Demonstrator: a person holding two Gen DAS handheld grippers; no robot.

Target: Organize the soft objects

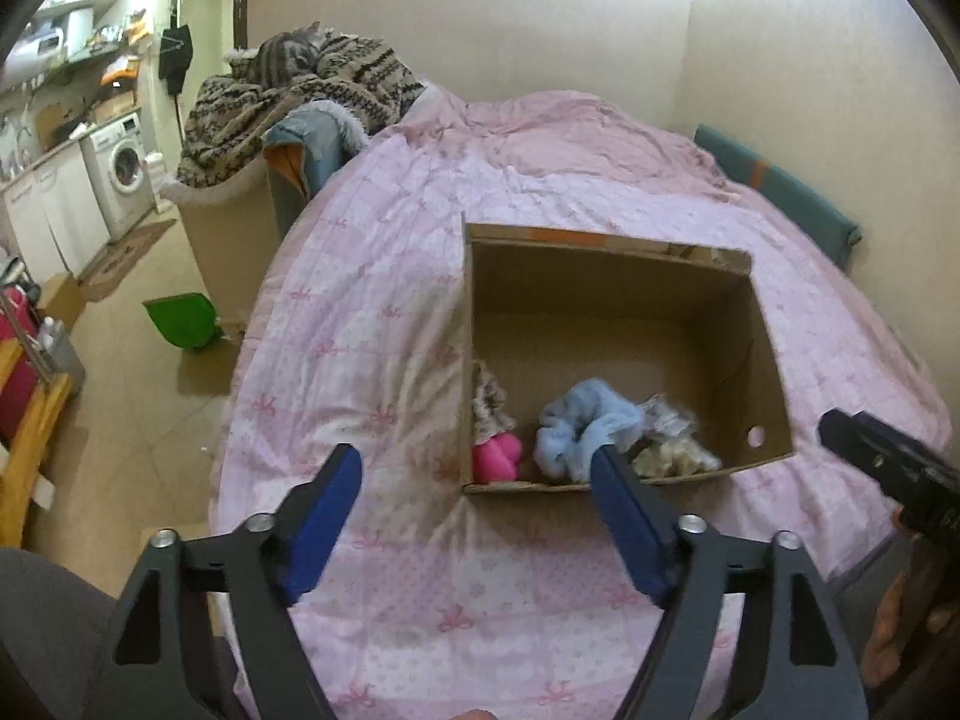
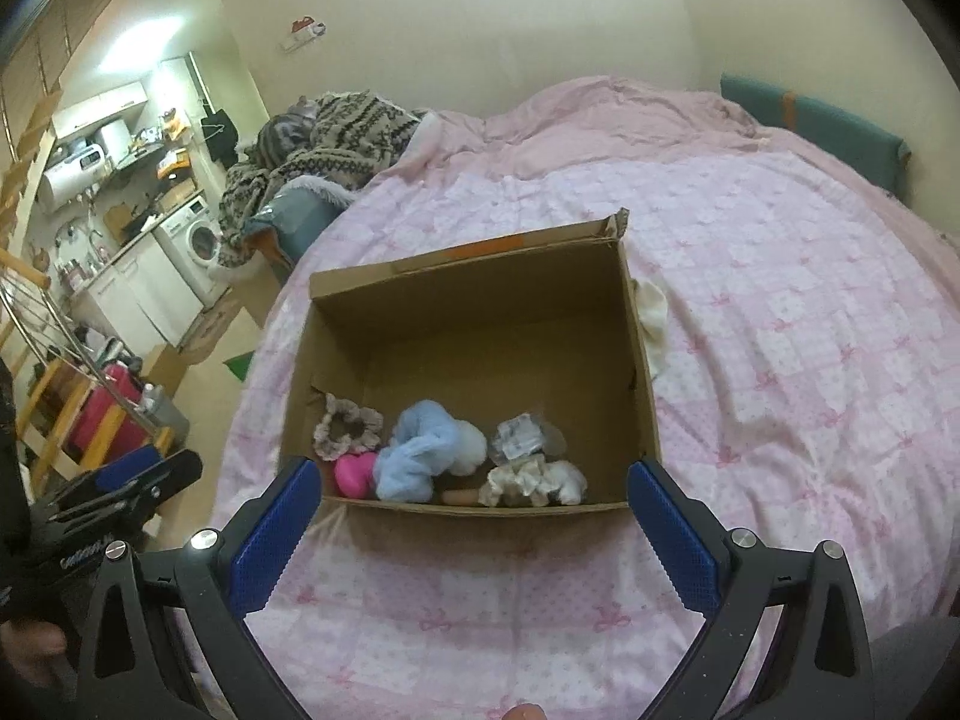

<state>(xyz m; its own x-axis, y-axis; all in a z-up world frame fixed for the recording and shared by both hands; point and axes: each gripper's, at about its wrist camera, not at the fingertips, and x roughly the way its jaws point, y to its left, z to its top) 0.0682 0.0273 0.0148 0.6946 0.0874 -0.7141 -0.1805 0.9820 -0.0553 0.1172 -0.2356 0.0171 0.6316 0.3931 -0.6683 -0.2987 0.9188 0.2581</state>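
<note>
Two grippers are seen above a bed covered by a quilted pink cover (image 2: 780,312) printed with small bows. At the middle of both views an open cardboard box (image 2: 480,306) sits on the cover; its walls are plain brown corrugated board, one far corner is torn, and a strip of orange tape runs along the far rim. In the right wrist view its long axis runs from left to right across the frame.

Along the near wall of the box soft things are gathered in a row. At the left lies a frilly patterned scrunchie (image 2: 348,426), ring-shaped and lying flat. Just beside it a smooth, rounded bright pink toy (image 2: 355,475) is seen, touching a fluffy light blue scrunchie (image 2: 420,450) of plush pile. At the right a crumpled cream scrunchie (image 2: 534,480) lies under a clear crinkled wrapper (image 2: 522,437). A cream cloth (image 2: 654,324) lies outside the box, against its right wall.

The left gripper (image 1: 477,468) is held with its blue dimpled pads well apart and nothing between them, at the lower frame just short of the near box wall. The right gripper (image 2: 474,483) is spread very wide, likewise empty, its fingertips flanking the near wall.
</note>
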